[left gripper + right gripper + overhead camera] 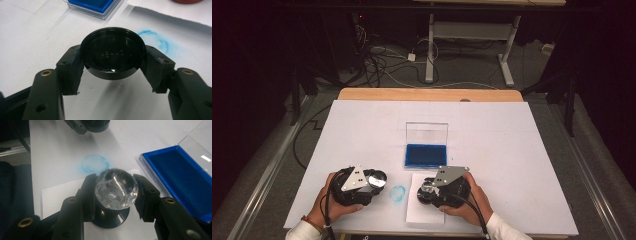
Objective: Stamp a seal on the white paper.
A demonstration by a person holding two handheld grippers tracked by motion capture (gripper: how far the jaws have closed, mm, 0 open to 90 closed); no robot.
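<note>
On the worktop [362,130], covered by a white sheet, an ink pad [425,155] lies open near the middle, its clear lid standing up behind the blue bed. Just in front of it lies a small white paper [417,212], and to the left of that a faint blue ring [398,193] marks the sheet, apparently a print already made off the paper.

The right gripper [116,188] is clenched on the stamp [116,188], gripping its clear faceted knob, with the black base down on the paper; the stamp looks to be either pressing there or just set down. The left gripper [113,56] is clamped on the cap [113,52], a round black lid with raised lettering, held just above the sheet to the left of the ring.

Judging from this, the cap is off and the pad is open, so inking seems done or under way. I cannot tell whether a print sits under the stamp. Left to do, most likely: lift the stamp, refit the cap, close the pad.
</note>
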